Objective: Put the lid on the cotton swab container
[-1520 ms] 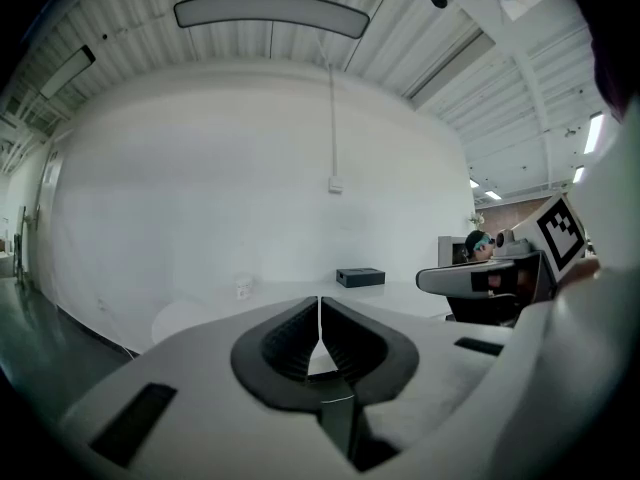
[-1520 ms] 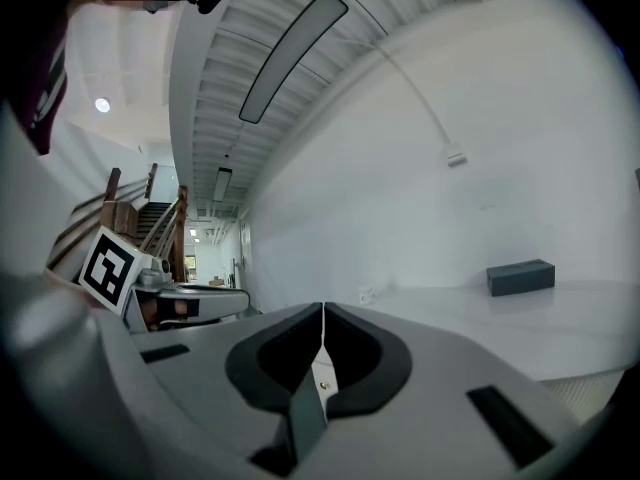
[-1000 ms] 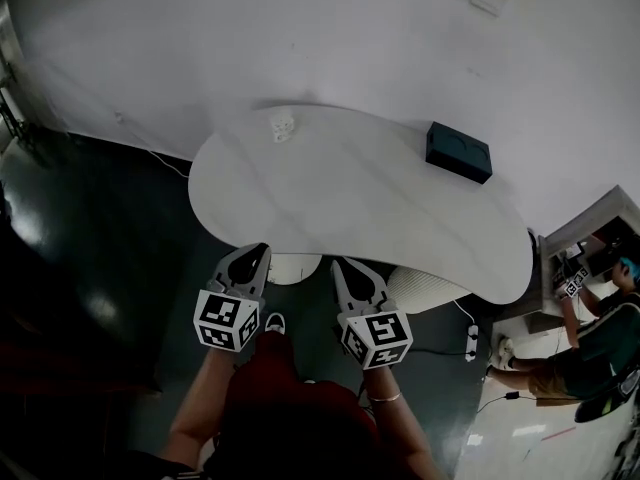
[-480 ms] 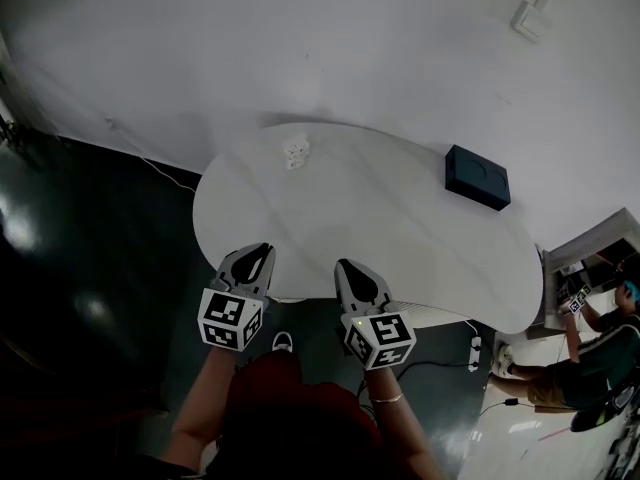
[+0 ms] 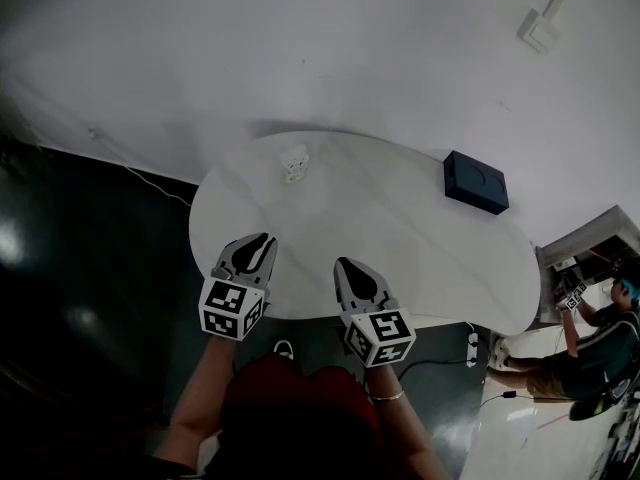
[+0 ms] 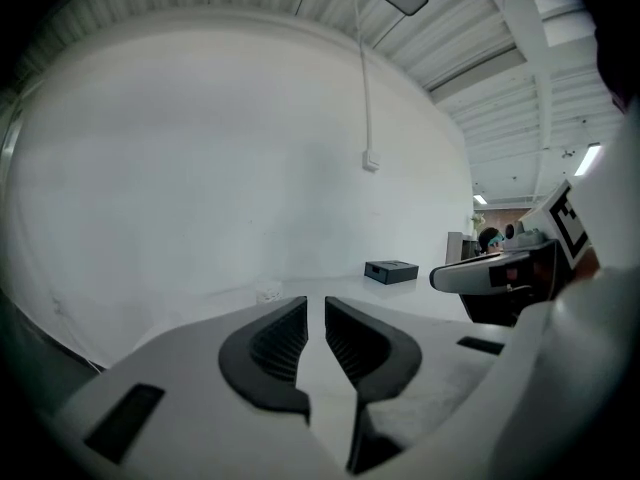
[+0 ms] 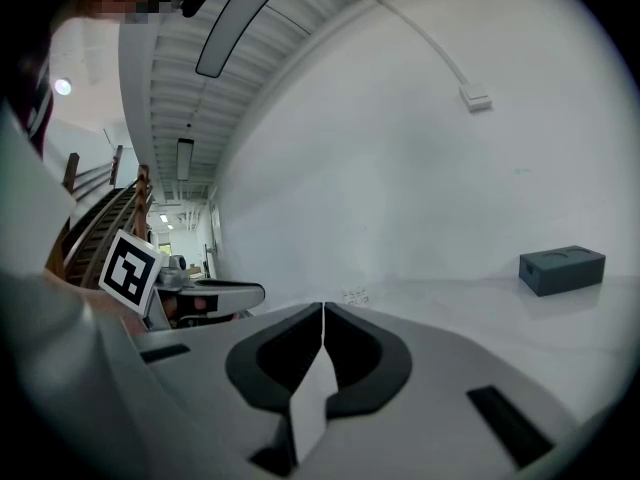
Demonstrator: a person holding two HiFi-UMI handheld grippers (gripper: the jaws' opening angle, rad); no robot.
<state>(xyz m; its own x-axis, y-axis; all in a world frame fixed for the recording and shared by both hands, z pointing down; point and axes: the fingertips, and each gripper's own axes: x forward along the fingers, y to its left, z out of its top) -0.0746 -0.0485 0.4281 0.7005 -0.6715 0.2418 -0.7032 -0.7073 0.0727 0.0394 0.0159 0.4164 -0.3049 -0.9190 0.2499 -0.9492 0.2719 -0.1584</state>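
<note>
Task not begun. Container sits at the far side of the worktop, close to its rear edge and well apart from both claws. It is too small to tell whether the lid is on, off or beside it.

Left claw: jaws all but together, only a slit between them, nothing in it. Right claw: jaws pressed together, empty. Both hang over the near edge.

Left to do, as I judge it: reach, find lid, seat it.

Room: bare worktop between claws and container. Box well apart at right. Wall behind limits overshoot.
</note>
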